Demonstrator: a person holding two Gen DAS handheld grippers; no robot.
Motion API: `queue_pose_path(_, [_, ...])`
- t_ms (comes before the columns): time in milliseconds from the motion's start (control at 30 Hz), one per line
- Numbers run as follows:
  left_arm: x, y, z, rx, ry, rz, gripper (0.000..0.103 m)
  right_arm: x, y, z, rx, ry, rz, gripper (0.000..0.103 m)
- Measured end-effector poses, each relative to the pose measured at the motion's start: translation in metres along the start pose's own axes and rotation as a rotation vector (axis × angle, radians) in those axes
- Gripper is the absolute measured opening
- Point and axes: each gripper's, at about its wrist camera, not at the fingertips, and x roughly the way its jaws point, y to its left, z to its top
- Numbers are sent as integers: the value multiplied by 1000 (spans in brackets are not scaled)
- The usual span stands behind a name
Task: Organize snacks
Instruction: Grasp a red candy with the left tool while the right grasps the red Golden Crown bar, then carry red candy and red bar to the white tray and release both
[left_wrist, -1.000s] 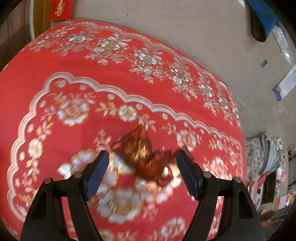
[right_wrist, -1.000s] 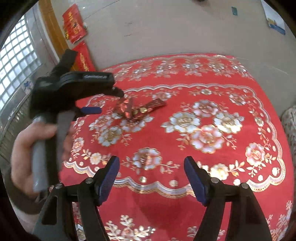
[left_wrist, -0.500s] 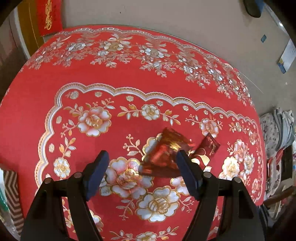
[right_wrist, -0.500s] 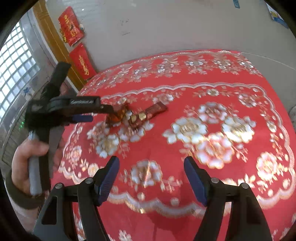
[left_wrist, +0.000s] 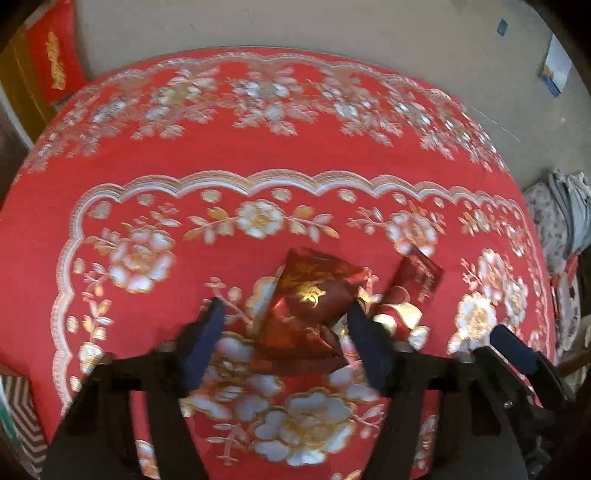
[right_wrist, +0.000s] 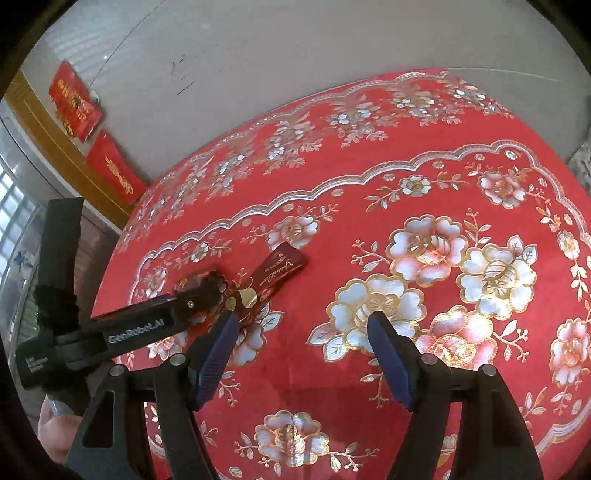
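On the round table draped in a red cloth with gold and white embroidered flowers, a crinkled dark red foil snack packet with gold print lies near the middle, and just beside it, at its right in the left wrist view, lies a long flat dark red wrapper with gold script. Over the foil packet hangs the left gripper, its blue-padded jaws having just been closing; the packet sits between them, close against the right pad and with red cloth showing at the left pad, so no grip on it can be made out. From the right wrist view the left gripper reaches in from the left edge, with part of a hand below it, and its tip covers most of the packet. Nearer the table's edge, the right gripper hovers with its jaws standing wide and only patterned cloth between them.
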Motion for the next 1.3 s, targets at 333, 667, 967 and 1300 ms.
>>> queue_pose_path(333, [-21, 40, -10, -44, -42, 42, 33, 40, 38, 14, -56, 30, -39, 73])
queue_pose_path(667, [-49, 74, -28, -79, -31, 17, 33, 79, 88, 16, -310, -1, -282, 42])
queue_pose_path(967, [-77, 78, -57, -49, -64, 5, 33, 45, 63, -10, -279, 36, -148, 26])
queue_pose_path(1300, [-106, 76, -101, -23, -130, 42, 33, -25, 91, -63, -313, -40, -62, 26])
